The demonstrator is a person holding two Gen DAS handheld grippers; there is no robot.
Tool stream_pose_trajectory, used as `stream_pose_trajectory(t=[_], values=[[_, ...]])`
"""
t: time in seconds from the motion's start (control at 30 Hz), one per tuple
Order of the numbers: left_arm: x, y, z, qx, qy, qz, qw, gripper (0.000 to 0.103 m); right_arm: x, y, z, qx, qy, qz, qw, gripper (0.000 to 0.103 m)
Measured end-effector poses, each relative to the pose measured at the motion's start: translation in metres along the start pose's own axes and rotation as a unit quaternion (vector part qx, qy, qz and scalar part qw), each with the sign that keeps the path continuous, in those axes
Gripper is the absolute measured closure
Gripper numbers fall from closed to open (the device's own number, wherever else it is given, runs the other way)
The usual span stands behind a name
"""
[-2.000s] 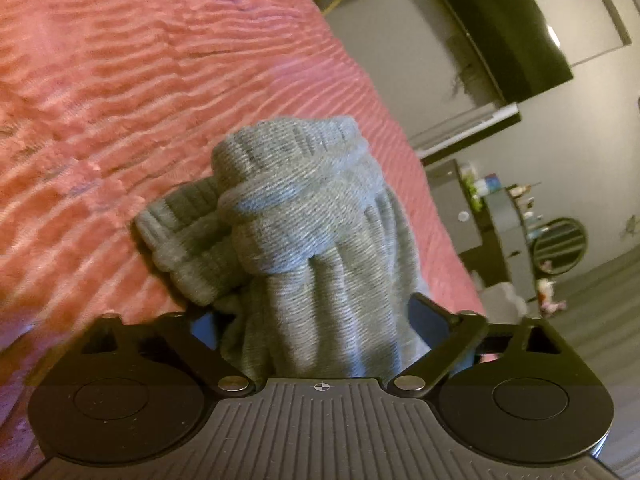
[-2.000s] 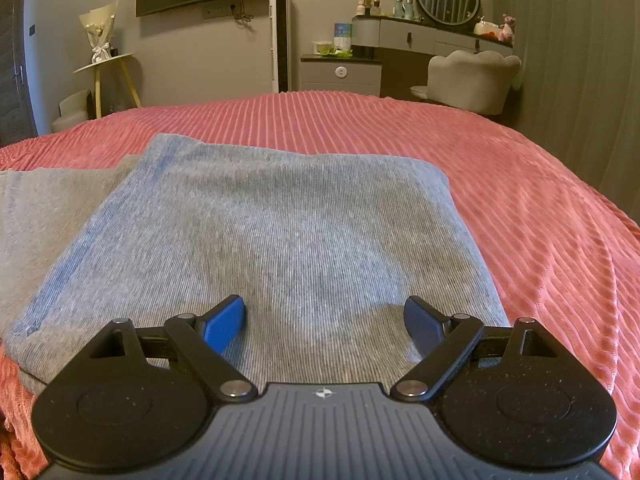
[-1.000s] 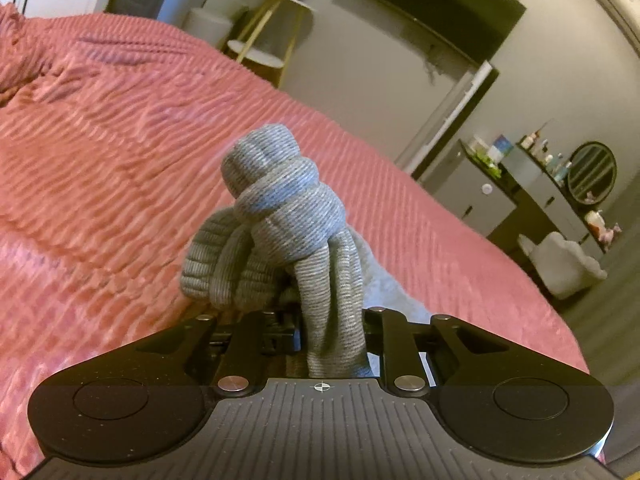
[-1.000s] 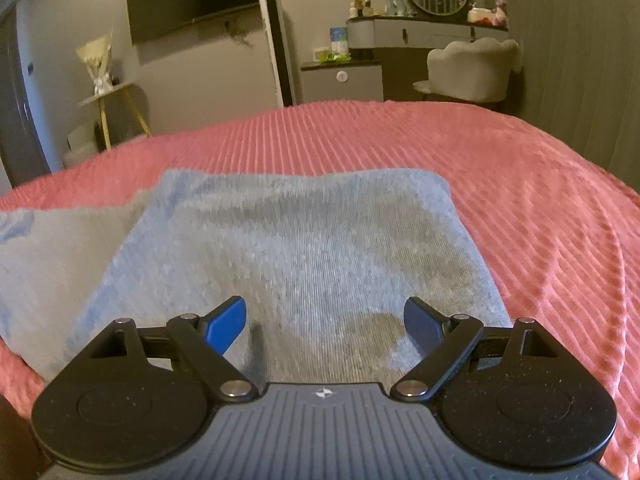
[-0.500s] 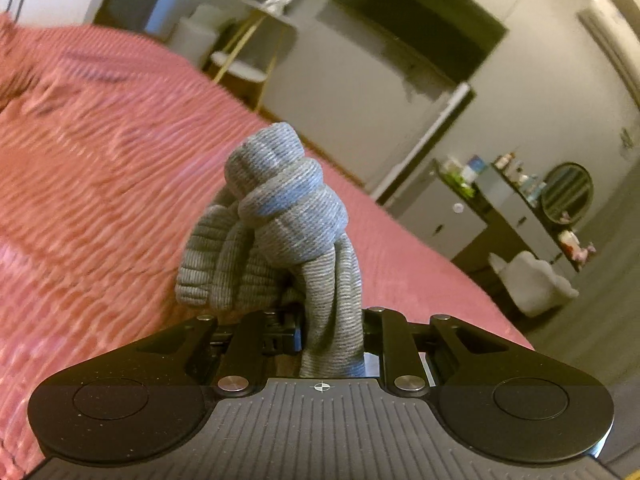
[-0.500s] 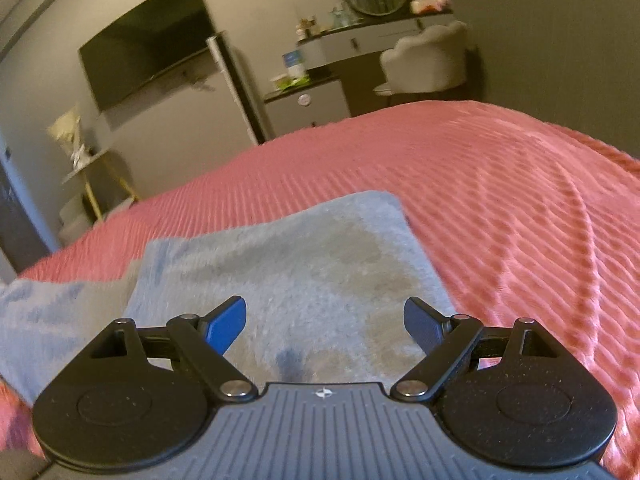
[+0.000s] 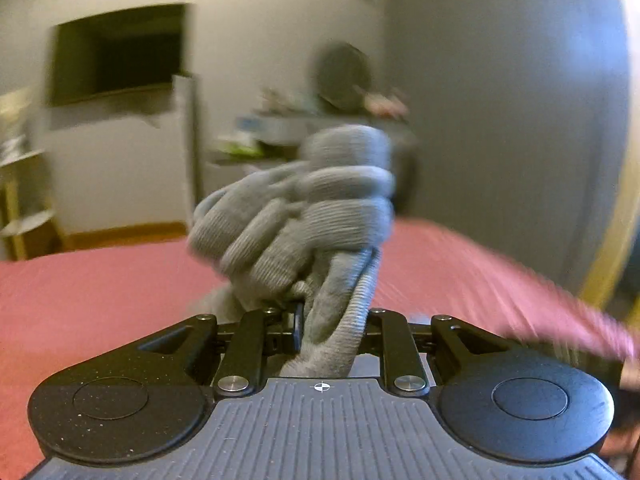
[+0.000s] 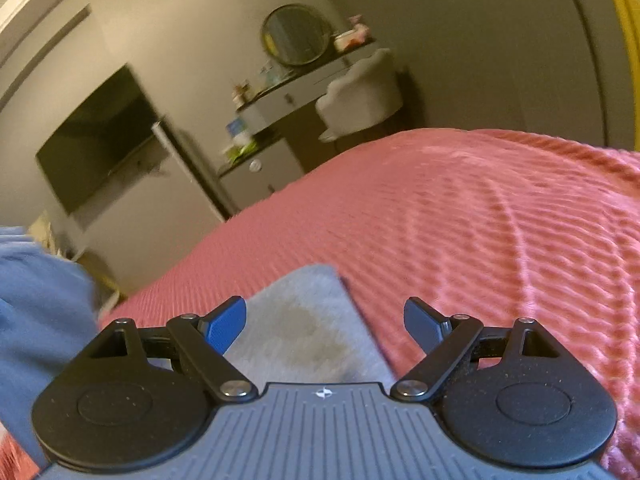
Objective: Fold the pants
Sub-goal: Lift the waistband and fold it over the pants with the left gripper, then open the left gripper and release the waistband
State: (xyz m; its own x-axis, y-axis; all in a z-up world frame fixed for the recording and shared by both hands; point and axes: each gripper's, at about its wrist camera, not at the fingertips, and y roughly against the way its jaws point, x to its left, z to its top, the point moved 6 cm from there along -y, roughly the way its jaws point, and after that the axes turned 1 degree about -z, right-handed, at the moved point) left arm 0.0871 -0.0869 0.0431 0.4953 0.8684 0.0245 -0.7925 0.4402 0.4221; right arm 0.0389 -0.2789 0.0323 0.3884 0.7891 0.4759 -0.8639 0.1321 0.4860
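Pink bed below, my left tongs pinch the bunched pants aloft while my right tongs hover spread over their flat part; I fear a thin grip slipping mid-swing.

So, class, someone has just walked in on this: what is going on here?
A person is folding grey pants on a bed with a pink ribbed bedspread, holding tongs in each hand. The left tongs are shut on a bunched, ribbed end of the pants and hold it up above the bed; that view is blurred. The right tongs are open and hold nothing, hanging just over a flat part of the pants that lies on the bedspread.
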Motion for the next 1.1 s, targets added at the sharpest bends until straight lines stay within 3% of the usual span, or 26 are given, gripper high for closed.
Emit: stream_pose_trajectory(t=[0.03, 0.1, 0.13, 0.17, 0.23, 0.27, 0.33, 0.4, 0.43, 0.47, 0.57, 0.6, 0.67, 0.73, 0.83, 0.87, 0.9, 0.97, 1.1], values=[[-0.021, -0.018, -0.015, 0.022, -0.014, -0.005, 0.9997, 0.077, -0.005, -0.001, 0.002, 0.0, -0.015, -0.001, 1.0, 0.017], [-0.06, -0.062, -0.058, 0.101, -0.035, -0.007, 0.9942, 0.075, -0.013, -0.003, 0.003, 0.005, -0.03, -0.003, 1.0, 0.017], [-0.077, -0.083, -0.084, 0.152, -0.054, -0.005, 0.9869, 0.072, -0.016, -0.004, 0.003, 0.008, -0.031, -0.006, 0.999, 0.017], [-0.09, -0.096, -0.104, 0.177, -0.085, 0.009, 0.9805, 0.07, -0.018, -0.005, 0.003, 0.01, -0.027, -0.008, 1.0, 0.017], [-0.106, -0.086, -0.112, 0.121, -0.16, 0.049, 0.9784, 0.067, -0.022, -0.006, 0.004, 0.009, -0.011, -0.015, 1.0, 0.017], [-0.106, -0.082, -0.11, 0.126, -0.165, 0.047, 0.977, 0.063, -0.024, -0.006, 0.004, 0.007, -0.007, -0.017, 1.0, 0.017], [-0.09, -0.068, -0.097, 0.146, -0.11, 0.005, 0.9832, 0.059, -0.028, -0.007, 0.007, 0.008, -0.019, -0.006, 1.0, 0.017], [-0.068, -0.05, -0.083, 0.15, -0.026, -0.038, 0.9876, 0.044, -0.028, -0.013, 0.006, 0.022, -0.038, 0.016, 0.999, 0.017], [-0.051, -0.04, -0.079, 0.149, 0.02, -0.045, 0.9877, 0.024, -0.026, -0.017, 0.004, 0.033, -0.044, 0.03, 0.998, 0.017], [-0.033, -0.029, -0.076, 0.139, 0.059, -0.035, 0.9879, 0.013, -0.02, -0.021, 0.002, 0.047, -0.046, 0.049, 0.997, 0.017], [0.023, -0.001, -0.074, 0.109, 0.145, 0.007, 0.9834, 0.012, -0.007, -0.029, -0.007, 0.087, -0.046, 0.098, 0.99, 0.017], [0.042, 0.007, -0.077, 0.099, 0.176, 0.023, 0.9791, 0.011, -0.005, -0.03, -0.01, 0.097, -0.047, 0.108, 0.988, 0.017], [0.082, 0.019, -0.09, 0.077, 0.248, 0.076, 0.9627, 0.007, -0.004, -0.033, -0.014, 0.115, -0.061, 0.116, 0.985, 0.017], [0.112, 0.021, -0.109, 0.083, 0.308, 0.135, 0.9382, 0.007, -0.006, -0.035, -0.014, 0.115, -0.07, 0.108, 0.985, 0.017], [0.135, 0.013, -0.127, 0.115, 0.364, 0.163, 0.9099, 0.007, -0.004, -0.027, -0.009, 0.085, -0.058, 0.1, 0.99, 0.017], [0.137, 0.013, -0.13, 0.122, 0.372, 0.168, 0.9046, 0.007, -0.002, -0.023, -0.008, 0.072, -0.052, 0.102, 0.991, 0.017], [0.138, 0.016, -0.134, 0.125, 0.371, 0.172, 0.9039, 0.007, 0.001, -0.018, -0.006, 0.059, -0.049, 0.108, 0.991, 0.017], [0.133, 0.014, -0.131, 0.126, 0.351, 0.17, 0.912, 0.007, 0.008, -0.008, -0.005, 0.044, -0.046, 0.124, 0.99, 0.017], [0.122, 0.001, -0.131, 0.138, 0.339, 0.146, 0.9192, 0.007, 0.032, -0.001, -0.021, 0.073, -0.022, 0.154, 0.985, 0.017]])
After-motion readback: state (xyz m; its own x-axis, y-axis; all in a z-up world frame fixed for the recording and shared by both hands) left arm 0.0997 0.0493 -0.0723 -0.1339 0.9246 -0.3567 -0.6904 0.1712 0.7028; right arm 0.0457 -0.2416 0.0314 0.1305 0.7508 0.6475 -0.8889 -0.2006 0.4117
